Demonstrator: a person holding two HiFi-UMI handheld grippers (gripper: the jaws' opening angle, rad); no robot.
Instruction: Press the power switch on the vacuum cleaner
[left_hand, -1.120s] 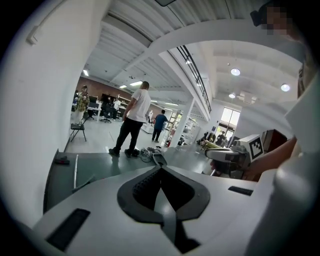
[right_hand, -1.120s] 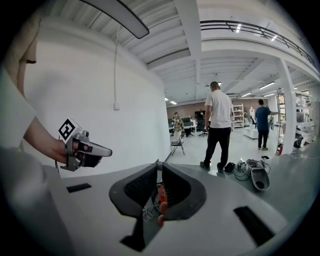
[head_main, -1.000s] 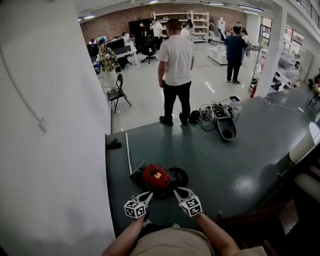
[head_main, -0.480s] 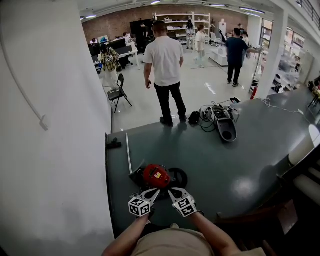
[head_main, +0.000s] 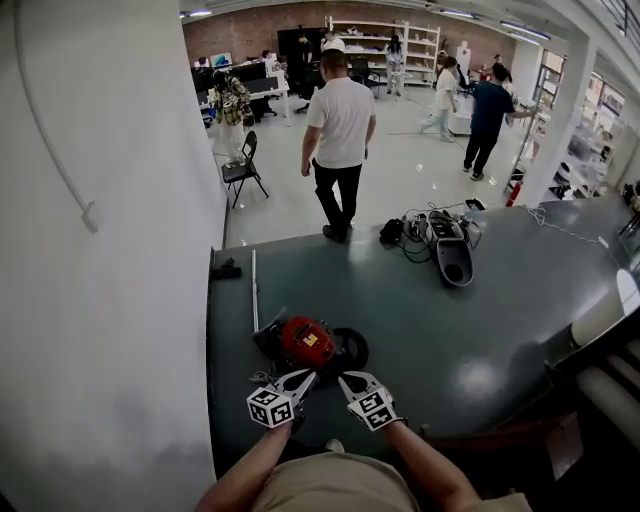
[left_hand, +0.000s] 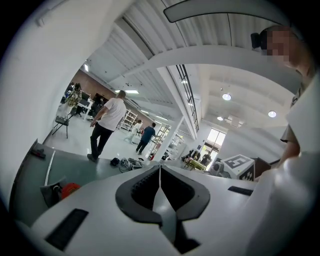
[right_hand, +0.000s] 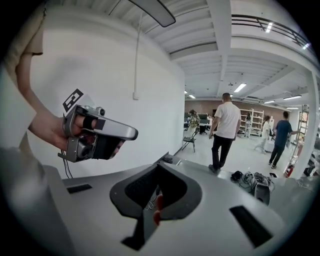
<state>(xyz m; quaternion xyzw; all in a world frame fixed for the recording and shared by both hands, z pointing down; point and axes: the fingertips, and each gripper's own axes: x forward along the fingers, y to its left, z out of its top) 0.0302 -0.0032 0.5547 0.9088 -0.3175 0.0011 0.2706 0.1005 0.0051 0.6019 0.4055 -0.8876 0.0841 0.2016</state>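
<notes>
A red vacuum cleaner (head_main: 305, 340) lies on a dark table (head_main: 490, 300). Just short of it, the left gripper (head_main: 306, 377) and right gripper (head_main: 346, 379) sit side by side, both clenched, empty.

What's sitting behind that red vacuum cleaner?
Behind the red vacuum cleaner lies dark tabletop, then a grey vacuum with tangled cables. Its own far side is hidden.

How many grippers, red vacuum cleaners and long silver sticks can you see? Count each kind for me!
grippers: 2 (left gripper, right gripper)
red vacuum cleaner: 1
long silver stick: 1
total: 4
</notes>
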